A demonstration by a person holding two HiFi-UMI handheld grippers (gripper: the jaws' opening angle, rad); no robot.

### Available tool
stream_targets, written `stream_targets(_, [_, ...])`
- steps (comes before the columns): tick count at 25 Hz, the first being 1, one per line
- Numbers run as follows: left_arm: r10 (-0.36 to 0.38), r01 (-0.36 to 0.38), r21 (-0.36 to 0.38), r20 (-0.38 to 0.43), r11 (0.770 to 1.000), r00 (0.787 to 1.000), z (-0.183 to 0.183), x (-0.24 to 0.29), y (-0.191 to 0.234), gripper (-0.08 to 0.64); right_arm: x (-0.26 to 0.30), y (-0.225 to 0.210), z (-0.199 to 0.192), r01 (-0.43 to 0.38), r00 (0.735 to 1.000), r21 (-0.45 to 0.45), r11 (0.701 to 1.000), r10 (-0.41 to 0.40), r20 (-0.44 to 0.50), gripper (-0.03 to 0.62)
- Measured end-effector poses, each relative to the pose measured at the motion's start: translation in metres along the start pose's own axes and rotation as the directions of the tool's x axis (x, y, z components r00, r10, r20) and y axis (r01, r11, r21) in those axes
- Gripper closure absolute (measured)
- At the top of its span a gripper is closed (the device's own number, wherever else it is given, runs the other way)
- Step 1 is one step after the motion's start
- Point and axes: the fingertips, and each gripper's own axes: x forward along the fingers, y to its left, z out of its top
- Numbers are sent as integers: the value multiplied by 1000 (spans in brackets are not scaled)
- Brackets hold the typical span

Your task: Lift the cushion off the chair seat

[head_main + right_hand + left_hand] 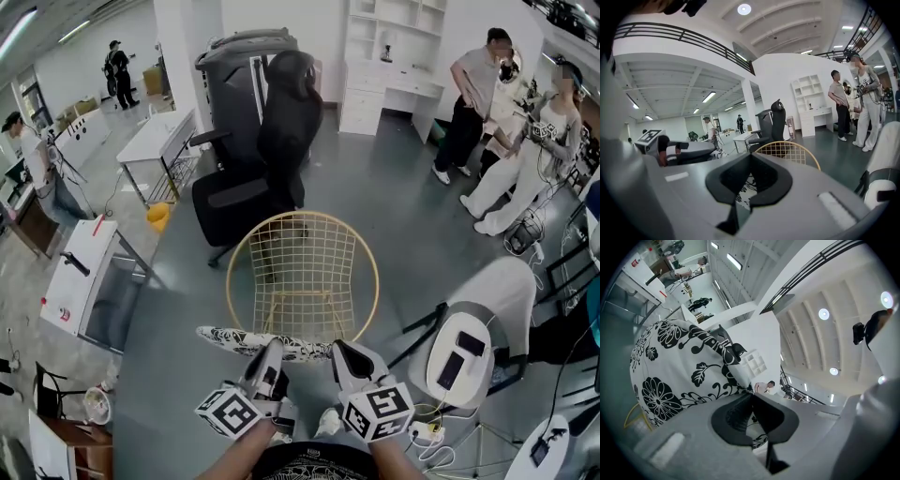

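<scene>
In the head view a black-and-white flower-patterned cushion (234, 339) hangs edge-on just in front of the gold wire chair (302, 277), whose mesh seat shows bare. My left gripper (272, 350) is shut on the cushion's near edge. My right gripper (339, 352) is shut on the same edge at its right end. In the left gripper view the cushion (679, 376) fills the left side and runs into the closed jaws of the left gripper (751, 397). The right gripper view shows patterned cushion fabric (743, 190) pinched in the right gripper (751, 157), with the chair (787, 151) beyond it.
A black office chair (262, 159) stands right behind the wire chair. A white table (155, 141) and a white cabinet (84, 272) are at the left. A white stool (469, 347) with cables is at the right. People (478, 103) stand at the back right.
</scene>
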Motion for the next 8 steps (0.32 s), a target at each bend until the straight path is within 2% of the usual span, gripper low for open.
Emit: stream_targets(8, [8, -8, -11, -4, 1000, 1000, -7, 4, 3, 549, 0, -8, -3, -1, 1000, 7, 1000, 1, -2, 597])
